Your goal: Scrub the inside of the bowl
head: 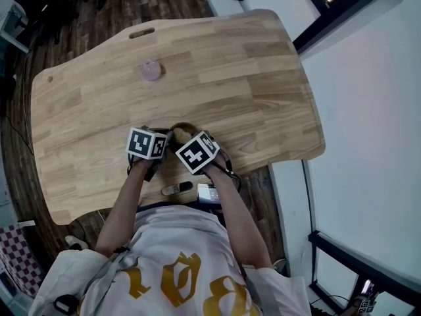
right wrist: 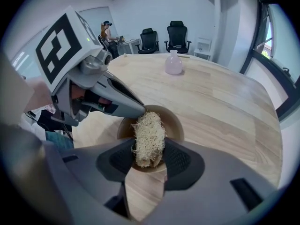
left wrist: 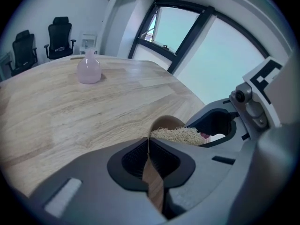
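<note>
A small brown bowl (right wrist: 174, 123) sits on the wooden table (head: 250, 78) near its front edge, half hidden between the two marker cubes in the head view (head: 185, 130). My left gripper (left wrist: 149, 146) is shut on the bowl's rim (left wrist: 165, 122), which shows as a thin edge between its pads. My right gripper (right wrist: 149, 156) is shut on a pale fibrous scrubber (right wrist: 149, 137) whose far end lies inside the bowl. That scrubber (left wrist: 180, 135) fills the bowl's mouth in the left gripper view. The left gripper (right wrist: 108, 100) reaches the bowl from the left.
A pink round vase (head: 151, 70) stands on the far side of the table (right wrist: 173, 63). A dark flat device (head: 177, 189) lies at the table's front edge by the person's body. Office chairs (right wrist: 177, 33) and a person stand far off. Windows (left wrist: 206, 55) are to the right.
</note>
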Motion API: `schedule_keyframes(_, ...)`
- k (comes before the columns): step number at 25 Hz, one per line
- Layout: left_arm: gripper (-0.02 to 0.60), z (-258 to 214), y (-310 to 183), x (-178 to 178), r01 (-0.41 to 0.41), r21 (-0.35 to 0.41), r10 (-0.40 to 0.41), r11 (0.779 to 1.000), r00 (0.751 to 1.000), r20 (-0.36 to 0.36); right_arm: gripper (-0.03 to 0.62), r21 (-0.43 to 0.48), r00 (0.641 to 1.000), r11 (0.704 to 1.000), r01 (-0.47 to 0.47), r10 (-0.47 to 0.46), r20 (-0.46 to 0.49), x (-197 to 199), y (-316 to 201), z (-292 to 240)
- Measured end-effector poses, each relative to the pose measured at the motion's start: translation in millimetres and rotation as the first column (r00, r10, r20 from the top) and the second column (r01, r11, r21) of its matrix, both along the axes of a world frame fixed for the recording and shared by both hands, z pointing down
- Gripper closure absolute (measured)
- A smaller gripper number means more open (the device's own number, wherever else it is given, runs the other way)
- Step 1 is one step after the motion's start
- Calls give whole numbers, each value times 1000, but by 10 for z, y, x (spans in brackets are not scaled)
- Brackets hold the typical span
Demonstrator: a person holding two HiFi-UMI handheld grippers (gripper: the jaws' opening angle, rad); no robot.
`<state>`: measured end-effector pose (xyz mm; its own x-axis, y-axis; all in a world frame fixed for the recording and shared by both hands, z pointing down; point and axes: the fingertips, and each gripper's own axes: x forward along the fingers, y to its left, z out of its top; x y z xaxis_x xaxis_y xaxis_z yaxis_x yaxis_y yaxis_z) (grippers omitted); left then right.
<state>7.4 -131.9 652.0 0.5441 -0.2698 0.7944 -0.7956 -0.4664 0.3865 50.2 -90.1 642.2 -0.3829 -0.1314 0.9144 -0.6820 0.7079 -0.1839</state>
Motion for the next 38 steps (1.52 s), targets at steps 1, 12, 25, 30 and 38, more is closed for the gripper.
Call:
schedule_keyframes(1,569,-11,-6,-2,-8,9,8,1000,1000,6,430,-11,1000,1000,1,-1,6,-2,-1,-7)
schedule_keyframes(12,569,-175,-43,15,-110,104,100,989,990,98,430,-102,1000,995,-12,10,-22,-54,85,-47)
schedule_keyframes(25,569,27,-79,-293,162,-4,-162,987,985,-66,430,182,973,962,-205,181,141,-17,-218,-301)
schedule_keyframes(30,568,-29,-173,-498,262,14,-260,965,962,-82,428,251,944,922,-293,239,225,44,-340,-558)
schedule_keyframes(38,565,-317,-327,-800,368,176,-356,913,930,-95,430,420,918,821,-386,296,264,194,-418,-965)
